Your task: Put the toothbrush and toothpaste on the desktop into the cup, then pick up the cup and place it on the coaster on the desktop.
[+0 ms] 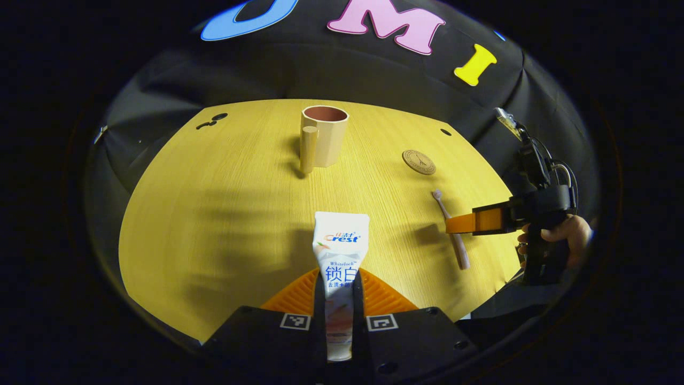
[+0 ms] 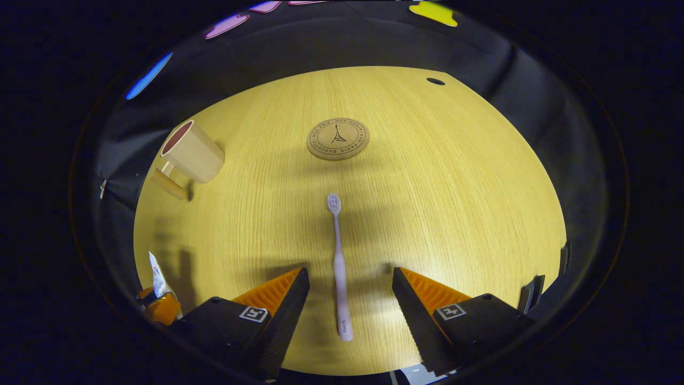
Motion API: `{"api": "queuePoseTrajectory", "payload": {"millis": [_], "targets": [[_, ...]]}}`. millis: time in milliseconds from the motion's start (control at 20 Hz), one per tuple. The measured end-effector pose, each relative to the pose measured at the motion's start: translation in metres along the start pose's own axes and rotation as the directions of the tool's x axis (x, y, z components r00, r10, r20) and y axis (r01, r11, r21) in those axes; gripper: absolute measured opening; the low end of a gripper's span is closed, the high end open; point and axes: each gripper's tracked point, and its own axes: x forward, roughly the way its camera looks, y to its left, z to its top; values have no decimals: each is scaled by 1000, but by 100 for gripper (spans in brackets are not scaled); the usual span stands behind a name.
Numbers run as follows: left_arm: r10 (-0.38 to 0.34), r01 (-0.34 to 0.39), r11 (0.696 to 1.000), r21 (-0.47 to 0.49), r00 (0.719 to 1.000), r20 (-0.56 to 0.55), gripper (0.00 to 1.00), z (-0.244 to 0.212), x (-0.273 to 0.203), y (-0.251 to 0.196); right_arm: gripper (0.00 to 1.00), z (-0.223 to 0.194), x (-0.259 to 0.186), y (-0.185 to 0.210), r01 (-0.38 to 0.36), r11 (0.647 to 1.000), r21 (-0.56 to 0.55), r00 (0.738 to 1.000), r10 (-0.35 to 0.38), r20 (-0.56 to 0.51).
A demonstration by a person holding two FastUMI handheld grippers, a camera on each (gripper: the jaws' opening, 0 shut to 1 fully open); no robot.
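Left gripper (image 1: 339, 299) clamped on toothpaste (image 1: 340, 251), tube pointing at cup (image 1: 324, 135) dead ahead. Right gripper (image 2: 350, 289) wide open, straddling toothbrush (image 2: 338, 256) lying on desktop (image 2: 454, 214), handle along finger axis, probably not touching. Coaster (image 2: 337, 138) beyond bristles.

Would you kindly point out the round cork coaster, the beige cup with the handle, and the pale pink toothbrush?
Round cork coaster (image 2: 337, 138): right gripper view, centre of its printed top.
Beige cup with the handle (image 1: 329, 140): left gripper view, outer wall beside the handle.
Pale pink toothbrush (image 2: 339, 256): right gripper view, middle of its handle.
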Motion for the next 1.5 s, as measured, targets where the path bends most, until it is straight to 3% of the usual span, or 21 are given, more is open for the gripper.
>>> {"api": "queuePoseTrajectory", "payload": {"millis": [250, 400, 450, 500, 550, 650, 700, 1050, 1500], "targets": [[-18, 18, 1000, 0, 1000, 6, 23, -4, -1, -2, 88, -8, 11, 2, 21, 999, -47, 999, -23, -35], [-20, 20, 1000, -9, 1000, -2, 23, -6, -1, -2, 74, -8, 9, 7, 20, 998, -51, 998, -23, -61], [-22, 22, 1000, -10, 1000, -4, 24, -9, -1, -2, 56, -9, 12, 5, 22, 999, -46, 997, -25, -74], [-28, 28, 1000, -12, 1000, -1, 24, -8, -1, -3, 57, -7, 13, 4, 26, 999, -41, 997, -29, -78], [-39, 39, 999, -17, 999, 1, 23, -7, -2, -4, 39, -8, 11, 4, 31, 999, -29, 995, -34, -91], [-48, 48, 999, -21, 999, 1, 24, -8, -1, -4, 29, -8, 13, 1, 41, 999, -11, 994, -42, -97], [-49, 49, 999, -20, 999, -3, 23, -8, -1, -4, 14, -8, 13, 1, 36, 999, -5, 995, -37, -98], [-57, 57, 998, -2, 998, -28, 23, -11, 7, -13, 6, -11, 11, 10, -74, 977, -201, 996, 65, -54], [-39, 39, 999, -3, 999, 37, 23, 27, -3, -3, 6, 1, -11, -14, -98, 985, -143, 995, 99, 0]]}}
